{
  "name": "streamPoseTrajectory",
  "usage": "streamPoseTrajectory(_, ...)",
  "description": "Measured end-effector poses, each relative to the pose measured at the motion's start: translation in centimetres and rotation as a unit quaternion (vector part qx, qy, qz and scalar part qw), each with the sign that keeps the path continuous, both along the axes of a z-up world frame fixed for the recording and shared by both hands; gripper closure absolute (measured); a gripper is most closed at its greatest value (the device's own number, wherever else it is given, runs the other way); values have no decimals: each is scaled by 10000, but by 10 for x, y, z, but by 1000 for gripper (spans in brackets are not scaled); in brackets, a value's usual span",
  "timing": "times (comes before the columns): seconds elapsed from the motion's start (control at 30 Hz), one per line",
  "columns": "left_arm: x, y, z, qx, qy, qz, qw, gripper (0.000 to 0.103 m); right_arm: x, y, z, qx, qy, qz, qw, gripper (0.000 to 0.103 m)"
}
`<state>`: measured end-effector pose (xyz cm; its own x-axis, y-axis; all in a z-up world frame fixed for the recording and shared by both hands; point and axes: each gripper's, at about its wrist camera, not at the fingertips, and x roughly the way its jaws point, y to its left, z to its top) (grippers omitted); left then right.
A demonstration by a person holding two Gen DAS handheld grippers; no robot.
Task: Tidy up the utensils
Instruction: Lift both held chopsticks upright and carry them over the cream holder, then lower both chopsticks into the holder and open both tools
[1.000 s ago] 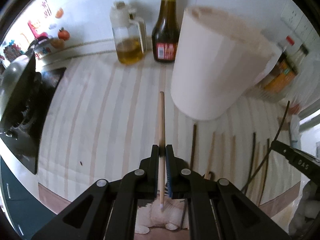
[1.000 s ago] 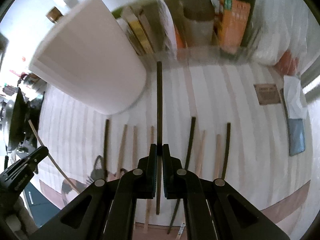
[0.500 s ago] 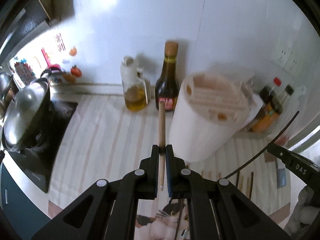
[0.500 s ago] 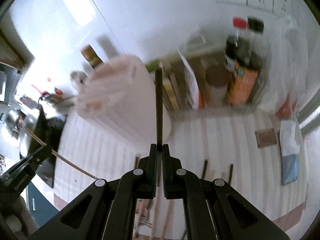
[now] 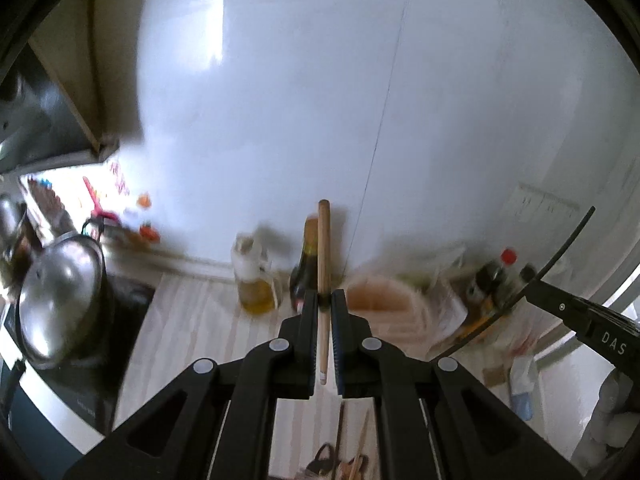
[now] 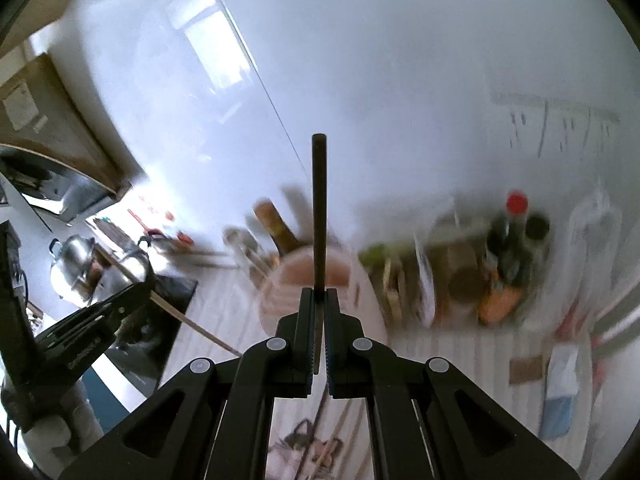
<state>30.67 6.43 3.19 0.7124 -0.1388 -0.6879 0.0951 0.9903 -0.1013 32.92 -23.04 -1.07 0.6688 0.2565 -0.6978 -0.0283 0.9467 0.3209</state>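
My left gripper (image 5: pixel 325 300) is shut on a light wooden chopstick (image 5: pixel 323 248) that points up past its tips toward the white wall. My right gripper (image 6: pixel 319 298) is shut on a dark chopstick (image 6: pixel 319 208), also sticking up ahead of the fingers. A white cylindrical utensil holder (image 5: pixel 380 304) stands on the striped counter just right of the left gripper; in the right wrist view the holder (image 6: pixel 296 276) shows its open top behind the dark chopstick, blurred. Several more chopsticks (image 5: pixel 362 440) lie on the counter far below. Each gripper shows at the edge of the other's view.
A dark sauce bottle (image 5: pixel 304 276) and an oil jug (image 5: pixel 254 276) stand against the wall. A steel pot (image 5: pixel 60 300) sits on a black hob at left. Bottles and packets (image 6: pixel 508 256) crowd the counter's right side. Wall sockets (image 6: pixel 560 124) are above them.
Both grippers have risen well above the counter with their chopsticks and tilted upward; the holder and the loose chopsticks have dropped low in both views, and the wall now fills them.
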Motion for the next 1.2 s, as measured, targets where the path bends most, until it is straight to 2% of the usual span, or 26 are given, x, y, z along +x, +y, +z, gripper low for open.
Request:
streamPoseTrajectory(0.13,24,-9,20,-60,-152,-100,9998,99,19,-2,35,-160,-309,-59,9994,99)
streamPoseTrajectory(0.3,60,-25,17,-38,-51,-217,9997,99,55,0,42,-327,-338,-205,9987,99)
streamPoseTrajectory(0.5,104,-36,-6,-12,268,-298,9992,99,100,1,15,-366,-30,-361,9987,99)
streamPoseTrajectory(0.77,140,-41,-40,-52,616,-330,9975,99,132,-5,-29,-281,381,-430,9980,99)
streamPoseTrajectory(1.0,152,-46,-63,-102,925,-505,9944,99,142,-7,-56,-324,603,-370,9970,99)
streamPoseTrajectory(1.2,145,-45,-56,108,936,-291,9951,91,144,-5,-68,-178,905,-154,9956,96)
